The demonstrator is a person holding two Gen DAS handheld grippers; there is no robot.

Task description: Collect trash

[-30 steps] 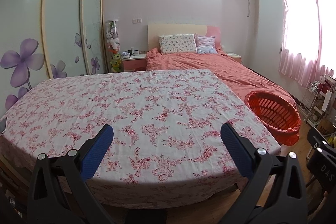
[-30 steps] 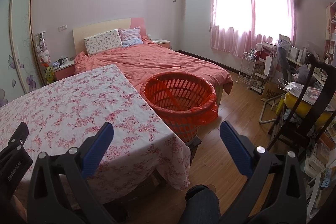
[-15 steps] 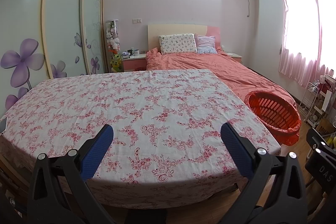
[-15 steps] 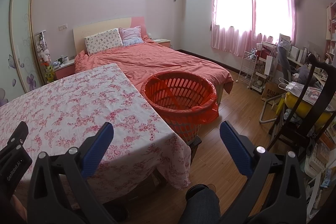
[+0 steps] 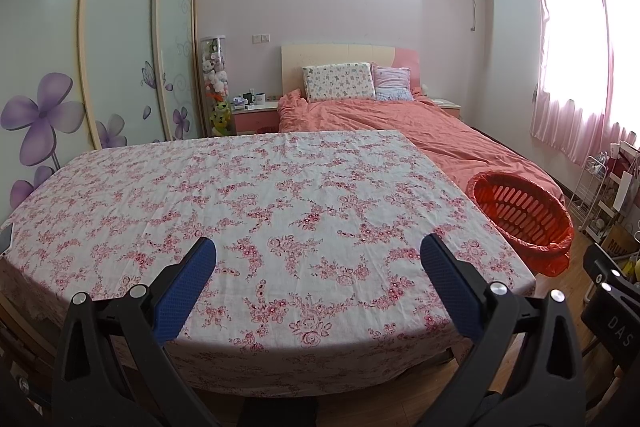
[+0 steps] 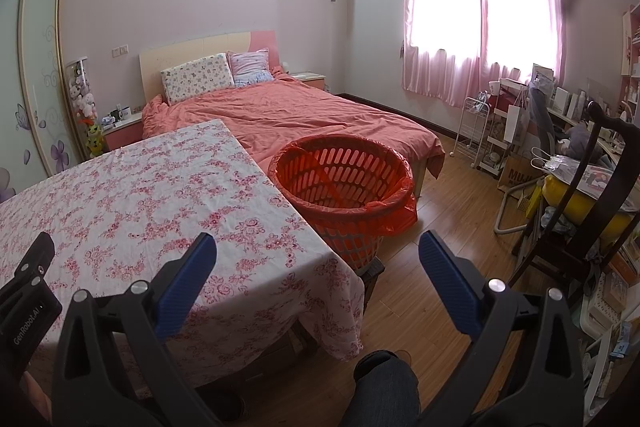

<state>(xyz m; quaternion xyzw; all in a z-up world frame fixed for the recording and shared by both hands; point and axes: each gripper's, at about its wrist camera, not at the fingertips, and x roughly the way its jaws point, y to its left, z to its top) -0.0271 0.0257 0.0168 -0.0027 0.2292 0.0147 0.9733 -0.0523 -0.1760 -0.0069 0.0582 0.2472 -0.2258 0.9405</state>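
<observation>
A red slotted basket [image 6: 344,187] lined with a red bag stands on a low stool at the table's right end; the same basket [image 5: 520,215] shows at right in the left wrist view. My left gripper [image 5: 318,259] hovers open over the near edge of the floral tablecloth [image 5: 260,195], nothing between its blue pads. My right gripper [image 6: 318,255] is open too, held over the table's right corner, with the basket just beyond it. No trash shows on the tablecloth [image 6: 132,203] in either view.
A bed with an orange-pink duvet [image 6: 304,115] lies behind the table. A dark wooden chair [image 6: 588,195] and cluttered shelves stand at right, a white rack [image 6: 476,131] by the window. A person's knee [image 6: 384,379] is below. A sliding wardrobe [image 5: 92,59] is at left.
The right wrist view has shifted slightly, so the basket sits a little higher and further right in the frame. The left gripper has barely moved. Both stay open.
</observation>
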